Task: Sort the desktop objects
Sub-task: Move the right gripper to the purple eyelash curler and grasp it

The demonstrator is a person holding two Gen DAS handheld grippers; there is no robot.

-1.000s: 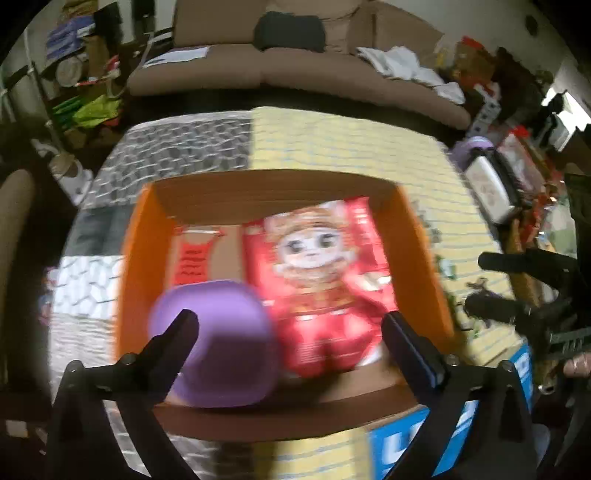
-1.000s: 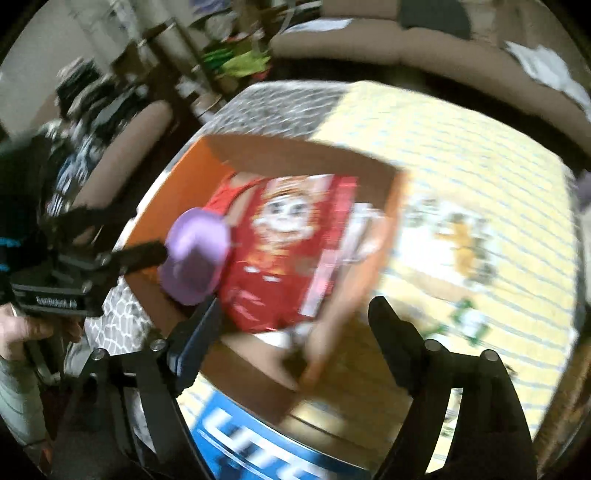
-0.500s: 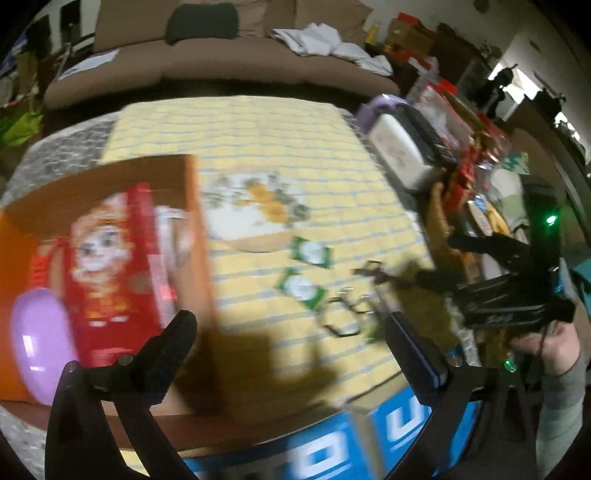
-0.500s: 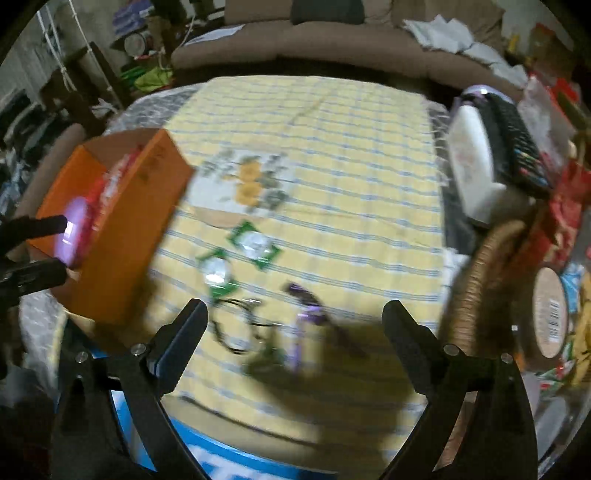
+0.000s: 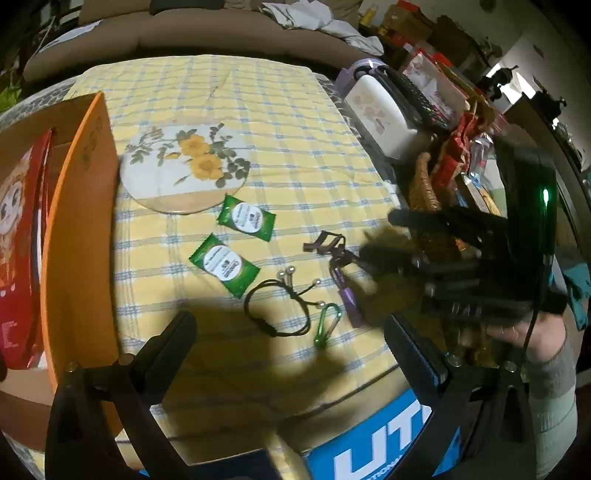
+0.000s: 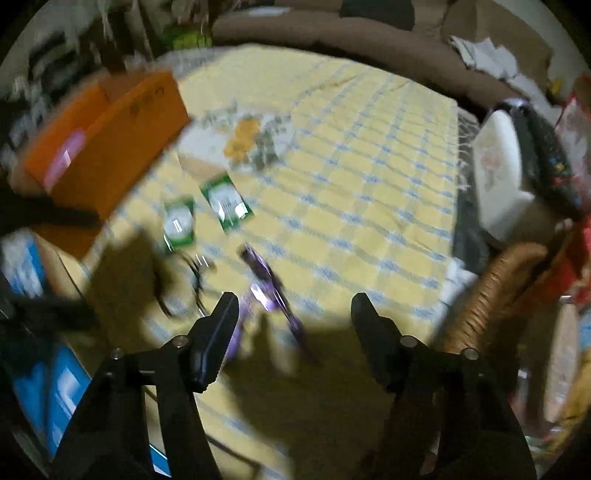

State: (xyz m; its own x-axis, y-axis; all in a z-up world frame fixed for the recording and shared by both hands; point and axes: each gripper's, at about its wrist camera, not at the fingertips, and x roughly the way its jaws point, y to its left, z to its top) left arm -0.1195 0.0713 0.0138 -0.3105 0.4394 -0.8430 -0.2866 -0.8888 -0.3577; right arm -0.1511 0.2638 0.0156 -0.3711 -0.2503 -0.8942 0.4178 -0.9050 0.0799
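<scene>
My left gripper (image 5: 288, 325) is open above the near edge of the yellow checked cloth (image 5: 295, 122), with nothing between its fingers. Just beyond its tips lie a black hair tie (image 5: 277, 310) and a green carabiner (image 5: 327, 325). Two green wipe packets (image 5: 246, 218) lie further in. My right gripper (image 6: 294, 301) hovers over a purple clip-like tool (image 6: 269, 291). Its jaws are closing and the tool lies blurred between the tips, with no pad visibly pressing on it. At the left stands the orange box (image 5: 77, 236), which holds a red snack packet (image 5: 18, 229).
A round floral plate (image 5: 184, 168) lies beside the box. At the right edge stand a white container (image 5: 380, 110) with a remote on it, a wicker basket (image 5: 424, 184) and snack clutter. A brown sofa (image 5: 221, 26) runs behind. A blue box (image 5: 369, 443) sits below the table's front.
Both views swung from the orange box rightward to the small items on the cloth. The right gripper came down over the purple tool and its jaws narrowed.
</scene>
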